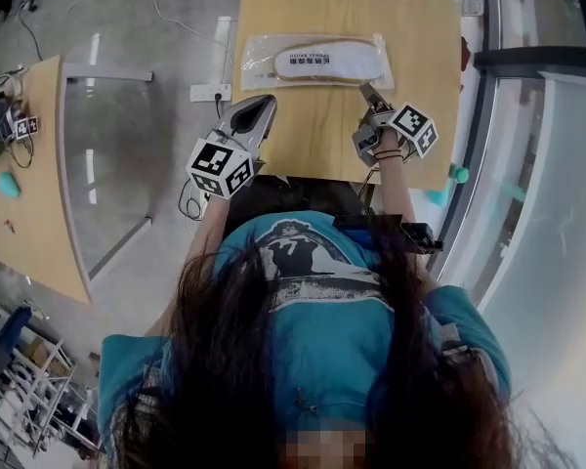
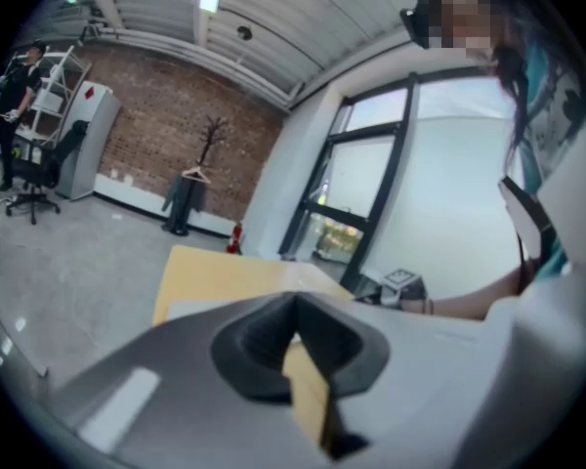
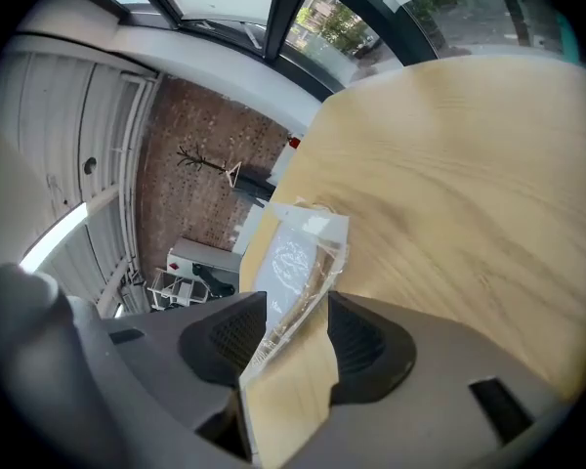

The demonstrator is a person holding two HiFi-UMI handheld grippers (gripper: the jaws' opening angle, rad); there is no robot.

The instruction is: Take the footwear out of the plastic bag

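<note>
A clear plastic bag [image 1: 317, 62] with white slippers [image 1: 332, 63] inside lies flat at the far side of the wooden table [image 1: 322, 135]. My right gripper [image 1: 368, 91] reaches the bag's near right corner. In the right gripper view the jaws [image 3: 293, 332] stand open, with the bag's edge [image 3: 295, 257] lying between the pads and neither pad pressing on it. My left gripper [image 1: 262, 106] hovers over the table's near left part, short of the bag. Its jaws [image 2: 295, 325] are shut with nothing in them.
A power strip [image 1: 210, 92] with a cable lies on the floor left of the table. A second wooden table [image 1: 34, 164] stands at the far left. Glass wall panels [image 1: 537, 164] run along the right. A coat rack [image 2: 195, 179] stands by a brick wall.
</note>
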